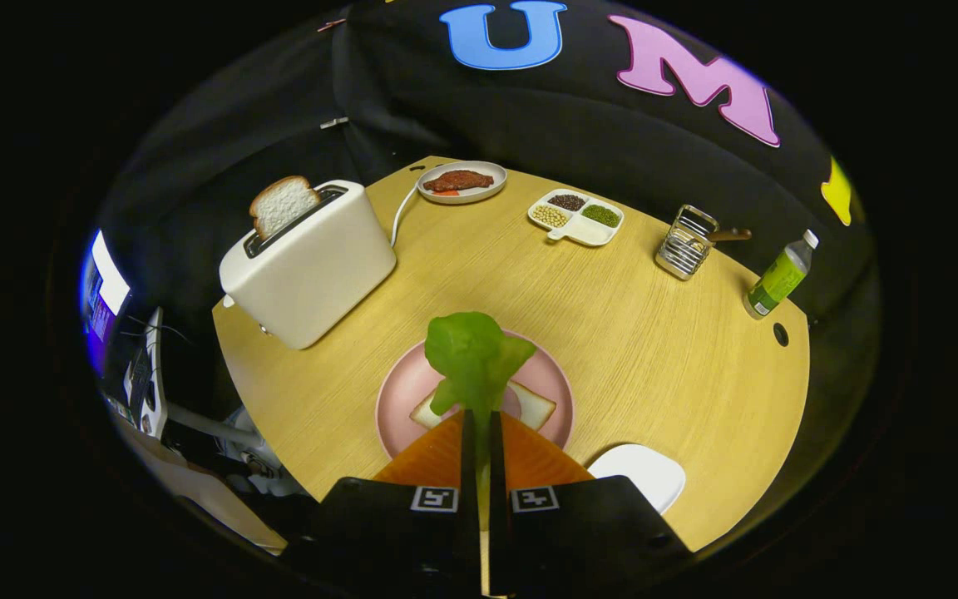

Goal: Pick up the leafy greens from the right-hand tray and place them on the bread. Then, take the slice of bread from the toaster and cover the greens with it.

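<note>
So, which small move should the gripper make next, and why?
Probably lower a little and open the fingers. The gripper is shut on the leafy greens, which hang right above the bread slice on the pink plate, so releasing there should lay them on the bread.

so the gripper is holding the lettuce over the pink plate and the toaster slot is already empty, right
Not quite. The gripper does hold the leafy greens over the pink plate with its bread, but the gripper view shows the toaster is not empty: a bread slice stands in its slot.
</note>
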### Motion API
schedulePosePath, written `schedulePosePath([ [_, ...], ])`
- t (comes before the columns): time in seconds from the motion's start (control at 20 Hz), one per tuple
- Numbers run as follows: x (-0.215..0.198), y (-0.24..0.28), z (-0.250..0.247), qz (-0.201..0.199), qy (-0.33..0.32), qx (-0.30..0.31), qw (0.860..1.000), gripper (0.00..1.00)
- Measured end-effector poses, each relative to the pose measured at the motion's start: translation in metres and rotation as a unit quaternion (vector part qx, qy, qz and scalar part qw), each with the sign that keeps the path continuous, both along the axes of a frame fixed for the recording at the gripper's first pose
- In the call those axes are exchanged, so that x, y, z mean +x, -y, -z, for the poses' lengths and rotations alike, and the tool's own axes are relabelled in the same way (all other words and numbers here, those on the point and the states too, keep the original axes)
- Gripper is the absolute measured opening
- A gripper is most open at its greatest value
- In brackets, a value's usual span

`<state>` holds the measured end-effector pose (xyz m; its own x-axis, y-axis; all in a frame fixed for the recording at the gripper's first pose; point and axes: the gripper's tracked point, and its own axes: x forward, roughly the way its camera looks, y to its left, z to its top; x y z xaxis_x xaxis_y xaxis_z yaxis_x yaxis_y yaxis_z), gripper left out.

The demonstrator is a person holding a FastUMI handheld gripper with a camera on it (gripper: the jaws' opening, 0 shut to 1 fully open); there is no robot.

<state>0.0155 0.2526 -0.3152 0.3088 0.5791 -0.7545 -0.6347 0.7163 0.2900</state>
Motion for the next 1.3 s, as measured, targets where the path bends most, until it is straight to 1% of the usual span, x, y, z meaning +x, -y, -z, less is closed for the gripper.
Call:
schedulePosePath([
  [0.25, 0.002, -0.009, 0.012, -0.002, -0.003, -0.01, 1.0, 0.1],
  [0.3, 0.003, -0.009, 0.014, -0.001, -0.002, -0.012, 1.0, 0.2],
  [0.4, 0.009, -0.006, 0.016, 0.007, 0.012, -0.023, 1.0, 0.53],
  [0.45, 0.01, -0.007, 0.016, 0.009, 0.015, -0.025, 1.0, 0.62],
  [0.5, 0.008, -0.008, 0.016, 0.009, 0.013, -0.022, 1.0, 0.76],
  [0.6, 0.009, -0.008, 0.013, 0.01, 0.017, -0.019, 1.0, 0.88],
  [0.75, 0.006, -0.008, 0.006, 0.015, 0.017, -0.009, 1.0, 0.88],
  [0.95, 0.004, -0.017, -0.026, 0.036, 0.022, 0.036, 0.998, 0.88],
  [1.05, 0.009, -0.028, -0.056, 0.048, 0.036, 0.069, 0.996, 0.9],
  [1.15, 0.014, -0.045, -0.092, 0.061, 0.047, 0.115, 0.99, 0.91],
  [1.3, 0.023, -0.077, -0.143, 0.068, 0.06, 0.169, 0.981, 0.91],
])
